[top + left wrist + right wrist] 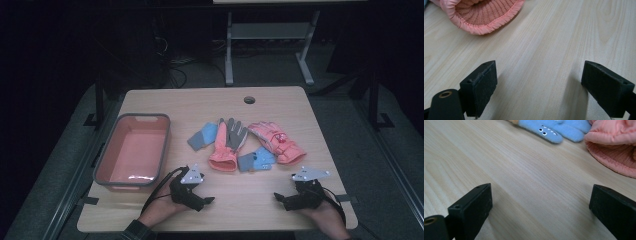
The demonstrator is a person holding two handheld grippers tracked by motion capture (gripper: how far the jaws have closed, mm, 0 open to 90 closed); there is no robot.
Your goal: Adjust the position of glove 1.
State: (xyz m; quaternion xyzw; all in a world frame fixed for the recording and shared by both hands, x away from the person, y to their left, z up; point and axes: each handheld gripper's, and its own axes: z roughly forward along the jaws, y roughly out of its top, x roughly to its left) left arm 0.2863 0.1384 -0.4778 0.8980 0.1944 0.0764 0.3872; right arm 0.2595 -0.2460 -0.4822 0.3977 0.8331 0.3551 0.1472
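Note:
Two pairs of gloves lie mid-table. A pink and grey glove [226, 142] lies palm up, its ribbed cuff [486, 15] toward me. A second pink glove [277, 141] lies to its right, its cuff [616, 157] close to my right jaws. One small blue glove [202, 135] sits left of them, another blue glove [256, 160] with toy eyes [554, 128] between the cuffs. My left gripper [207, 200] rests open near the front edge, nothing between its jaws. My right gripper [278, 197] is open too, over bare wood.
An orange tub with a grey rim [107, 155] stands empty at the table's left. The wooden table [245, 200] has a cable hole [249, 99] near its far edge. Beyond the table stand metal desk legs [229, 50] on a dark floor.

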